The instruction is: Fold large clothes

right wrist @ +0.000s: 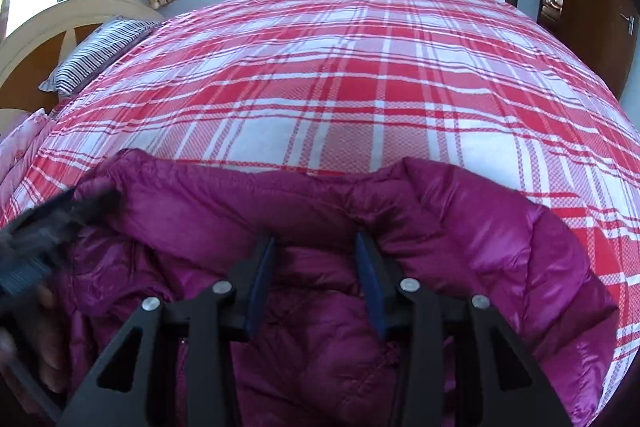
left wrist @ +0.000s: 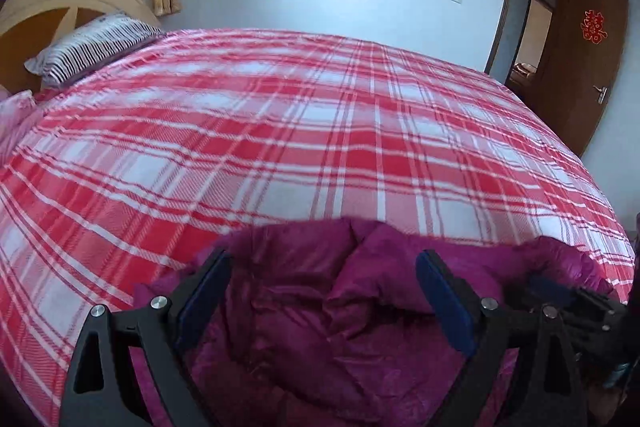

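A magenta puffer jacket (left wrist: 312,307) lies crumpled at the near edge of the bed, also in the right wrist view (right wrist: 460,227). My left gripper (left wrist: 322,255) is open wide just above the jacket, holding nothing. My right gripper (right wrist: 316,241) is partly open over a fold of the jacket; fabric lies between and below its fingers, but the pads do not press it. The right gripper shows at the right edge of the left wrist view (left wrist: 580,303), and the left gripper at the left edge of the right wrist view (right wrist: 44,227).
The bed has a red and white plaid sheet (left wrist: 300,131), (right wrist: 360,87). A striped pillow (left wrist: 92,47) and a wooden headboard (left wrist: 48,7) are at far left. A pink quilt (right wrist: 20,151) lies at left. A brown open door (left wrist: 576,59) is at right.
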`<act>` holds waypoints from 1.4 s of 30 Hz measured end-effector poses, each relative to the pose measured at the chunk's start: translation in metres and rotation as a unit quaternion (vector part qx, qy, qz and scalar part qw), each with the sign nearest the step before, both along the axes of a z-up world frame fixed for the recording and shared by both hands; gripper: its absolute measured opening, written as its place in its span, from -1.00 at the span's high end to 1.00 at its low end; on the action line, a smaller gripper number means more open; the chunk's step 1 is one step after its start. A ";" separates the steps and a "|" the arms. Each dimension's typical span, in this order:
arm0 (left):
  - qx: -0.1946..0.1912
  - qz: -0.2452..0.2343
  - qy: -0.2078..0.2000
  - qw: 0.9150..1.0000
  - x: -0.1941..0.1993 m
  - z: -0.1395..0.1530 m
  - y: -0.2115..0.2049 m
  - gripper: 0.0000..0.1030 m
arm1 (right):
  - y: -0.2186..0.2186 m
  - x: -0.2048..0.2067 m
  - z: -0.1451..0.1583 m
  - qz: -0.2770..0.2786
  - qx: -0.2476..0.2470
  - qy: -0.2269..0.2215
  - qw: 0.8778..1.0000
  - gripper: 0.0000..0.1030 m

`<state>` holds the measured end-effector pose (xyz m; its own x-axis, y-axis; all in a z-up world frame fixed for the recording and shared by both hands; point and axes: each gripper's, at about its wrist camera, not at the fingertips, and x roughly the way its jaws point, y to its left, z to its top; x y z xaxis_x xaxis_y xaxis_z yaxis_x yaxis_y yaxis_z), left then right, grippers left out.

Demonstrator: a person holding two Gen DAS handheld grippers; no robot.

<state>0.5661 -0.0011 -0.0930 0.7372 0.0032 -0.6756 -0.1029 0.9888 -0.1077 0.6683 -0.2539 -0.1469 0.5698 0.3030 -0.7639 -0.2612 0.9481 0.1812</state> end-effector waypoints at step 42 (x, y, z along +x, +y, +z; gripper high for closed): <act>0.110 0.012 0.087 0.990 0.035 -0.050 -0.017 -0.93 | 0.009 0.002 -0.004 0.003 -0.027 -0.003 1.000 0.15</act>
<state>0.6009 -0.0181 -0.1425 0.6083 0.1812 -0.7727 -0.1252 0.9833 0.1321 0.6707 -0.2445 -0.1512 0.5728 0.2652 -0.7756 -0.2675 0.9549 0.1289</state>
